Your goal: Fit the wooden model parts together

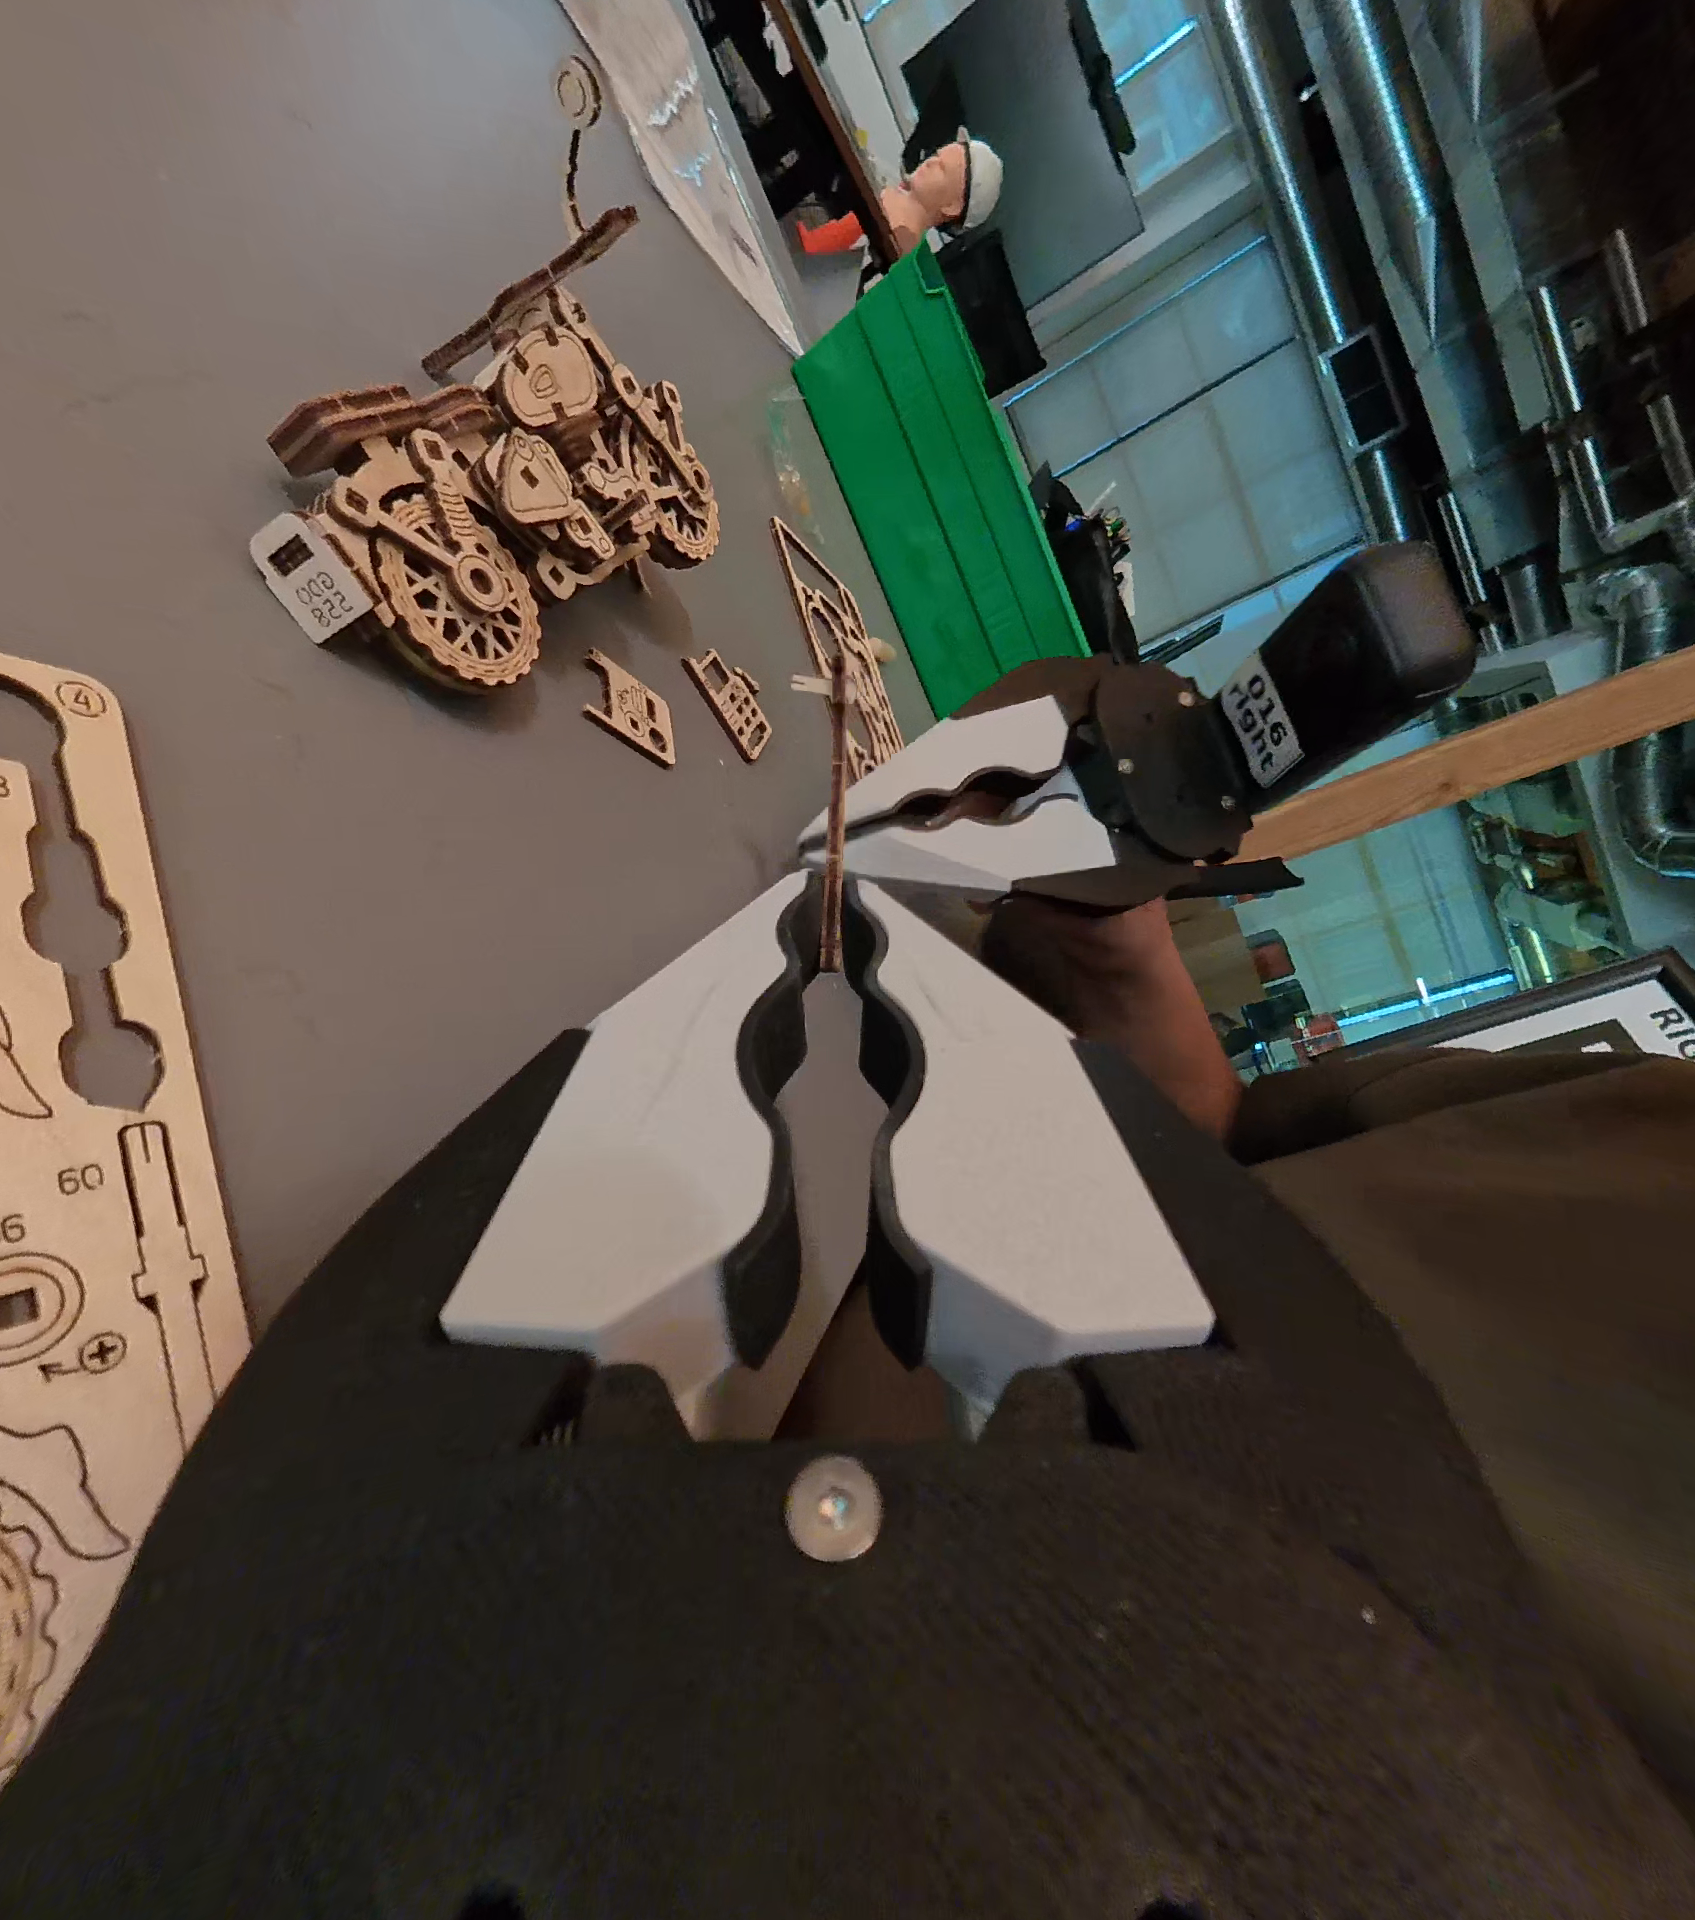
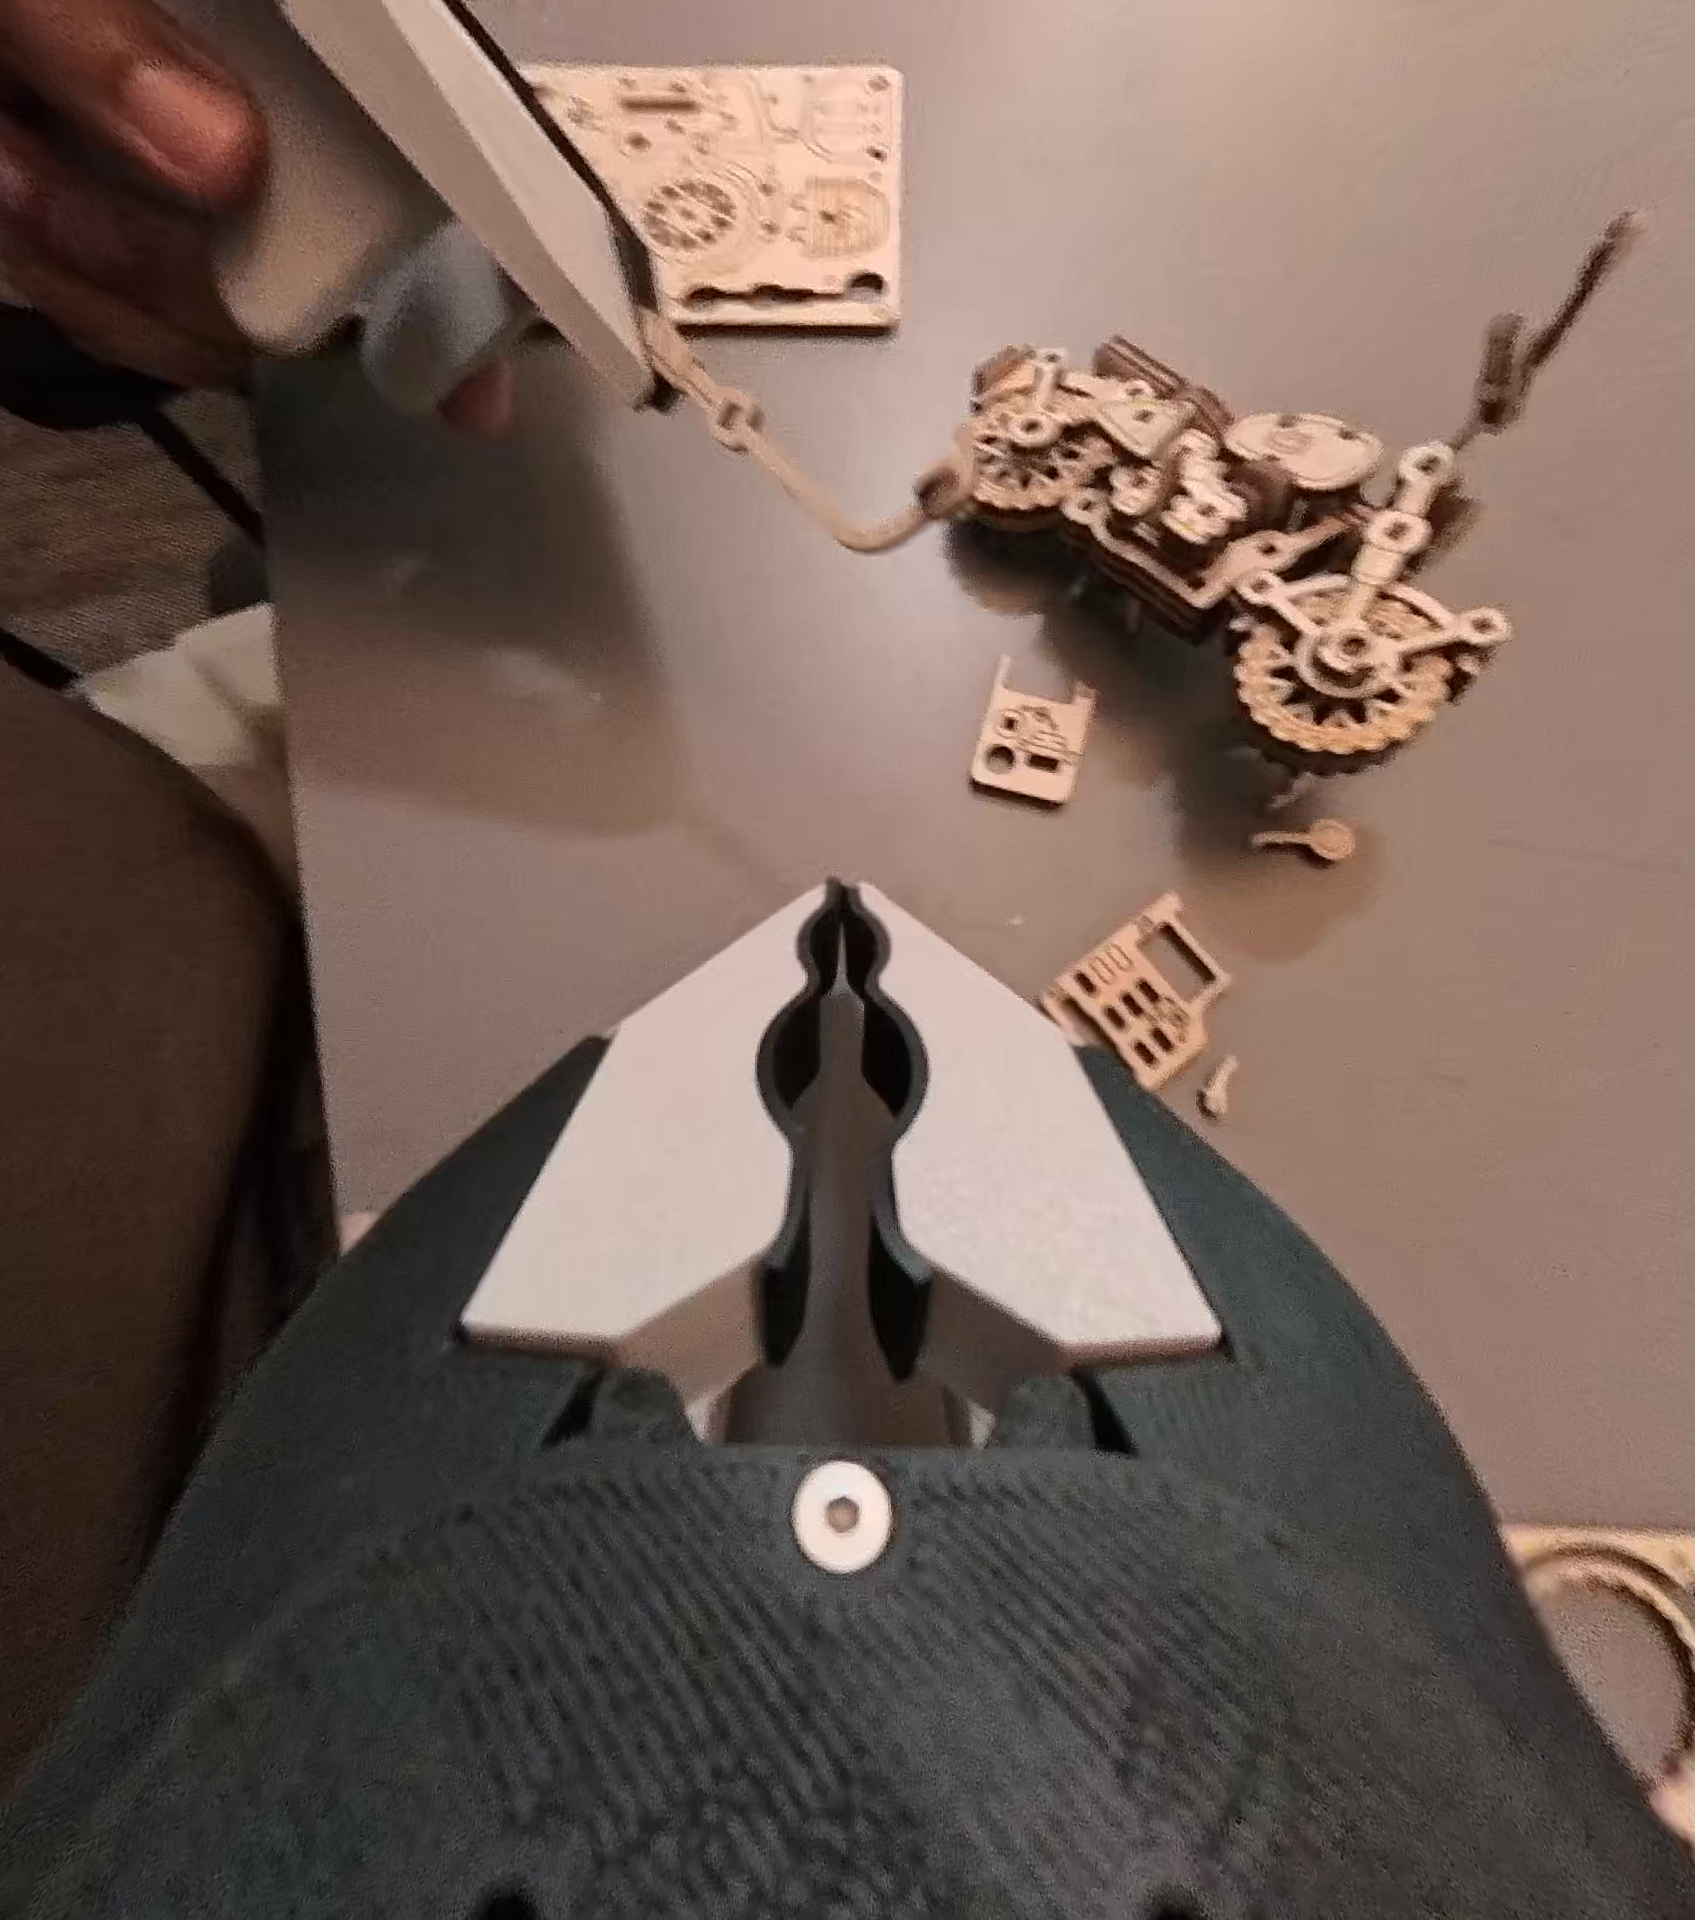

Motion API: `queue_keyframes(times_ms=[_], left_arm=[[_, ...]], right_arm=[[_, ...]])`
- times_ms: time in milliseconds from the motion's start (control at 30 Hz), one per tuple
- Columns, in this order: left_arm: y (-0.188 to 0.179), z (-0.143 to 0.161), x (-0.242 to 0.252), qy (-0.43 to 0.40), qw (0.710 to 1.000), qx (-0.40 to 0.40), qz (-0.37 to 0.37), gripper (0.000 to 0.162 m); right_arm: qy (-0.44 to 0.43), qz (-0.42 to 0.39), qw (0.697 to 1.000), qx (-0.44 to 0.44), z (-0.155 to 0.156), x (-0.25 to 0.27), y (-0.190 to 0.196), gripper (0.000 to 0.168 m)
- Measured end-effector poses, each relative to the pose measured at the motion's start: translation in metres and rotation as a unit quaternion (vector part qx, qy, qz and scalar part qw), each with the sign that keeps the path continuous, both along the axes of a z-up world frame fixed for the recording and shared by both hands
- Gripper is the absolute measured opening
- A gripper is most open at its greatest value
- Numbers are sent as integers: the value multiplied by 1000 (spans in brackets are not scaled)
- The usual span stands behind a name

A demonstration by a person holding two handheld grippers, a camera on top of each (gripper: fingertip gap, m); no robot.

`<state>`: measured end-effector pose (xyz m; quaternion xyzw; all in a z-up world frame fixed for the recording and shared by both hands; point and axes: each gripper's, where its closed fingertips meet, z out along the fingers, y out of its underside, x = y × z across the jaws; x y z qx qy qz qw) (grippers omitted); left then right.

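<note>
My left gripper (image 1: pixel 827 899) is shut on a thin curved wooden part (image 1: pixel 835 790), seen edge-on here. In the right wrist view the left gripper (image 2: pixel 651 379) holds this curved part (image 2: pixel 801 488) above the table, with its far end close to the wooden motorcycle model (image 2: pixel 1238 540). The model also shows in the left wrist view (image 1: pixel 490 488), standing on the grey table. My right gripper (image 2: pixel 835 896) is shut with nothing visible between its fingers. It hovers over the table, and in the left wrist view its tips (image 1: pixel 812 842) sit right beside the held part.
Small loose wooden pieces (image 2: pixel 1030 732) (image 2: pixel 1134 987) (image 2: pixel 1310 840) lie near the model. A sheet of uncut parts (image 1: pixel 12 1143) lies at the left, also in the right wrist view (image 2: pixel 770 197). An emptied sheet frame (image 2: pixel 1674 1683) lies at the lower right. A green bin (image 1: pixel 926 468) stands at the table's edge.
</note>
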<state>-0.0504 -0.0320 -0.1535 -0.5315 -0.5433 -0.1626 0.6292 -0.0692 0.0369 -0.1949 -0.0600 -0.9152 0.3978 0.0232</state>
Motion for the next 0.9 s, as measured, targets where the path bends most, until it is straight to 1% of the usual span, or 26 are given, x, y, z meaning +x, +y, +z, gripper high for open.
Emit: queue_keyframes(times_ms=[33,133,267,400,633,900], left_arm=[[0,0,0,0,1000,-1,1,0],[-1,1,-1,0,1000,1,4,0],[-1,1,-1,0,1000,3,4,0],[0,1,-2,3,1000,5,5,0],[8,5,0,16,1000,9,-12,0],[19,15,19,51,998,-9,-25,0]], right_arm=[[13,-9,1000,8,-1,-4,4,0],[12,-29,1000,1,4,-10,15,2],[-9,-26,999,-45,24,-3,21,7],[11,-35,996,-82,37,-3,26,10],[10,-33,995,-98,39,2,24,15],[16,-36,992,-119,49,32,23,16]])
